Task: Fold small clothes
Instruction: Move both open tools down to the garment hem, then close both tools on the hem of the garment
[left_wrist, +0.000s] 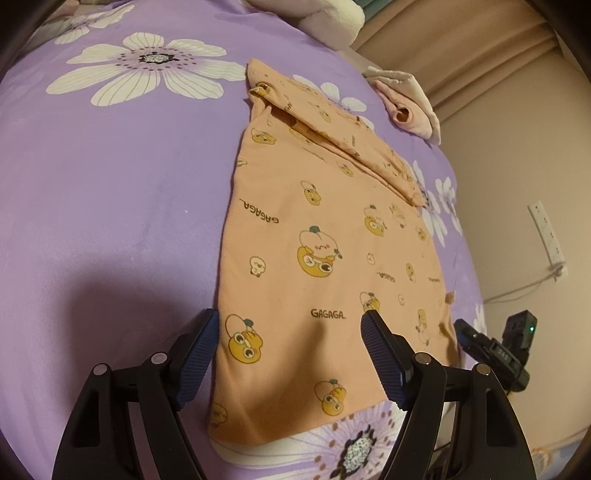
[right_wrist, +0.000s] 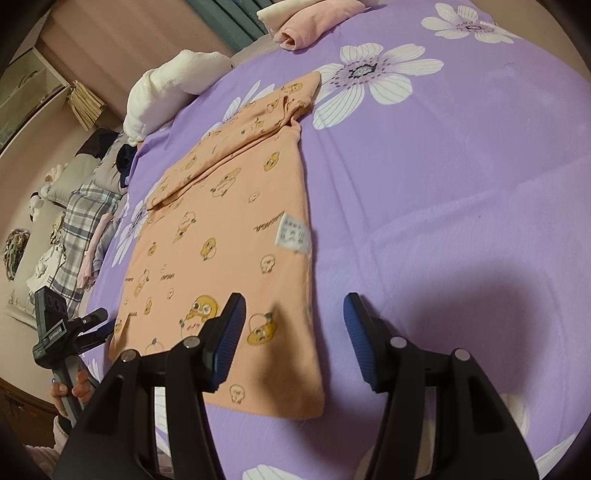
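Note:
A small peach garment (left_wrist: 325, 236) with cartoon prints and "GAGAGA" lettering lies flat on the purple flowered bedsheet (left_wrist: 110, 184), its sleeve folded across the far end. My left gripper (left_wrist: 290, 354) is open and empty, hovering over the garment's near left corner. In the right wrist view the same garment (right_wrist: 229, 236) shows a white care label (right_wrist: 294, 235) at its right edge. My right gripper (right_wrist: 293, 339) is open and empty over the garment's near right corner. The left gripper (right_wrist: 88, 325) also shows at the garment's left edge in that view.
Rolled pink clothes (left_wrist: 410, 107) lie beyond the garment near the bed edge. A white fluffy blanket (right_wrist: 166, 88) and plaid bedding (right_wrist: 81, 229) lie to the left. A wall socket with cable (left_wrist: 546, 236) is on the right wall.

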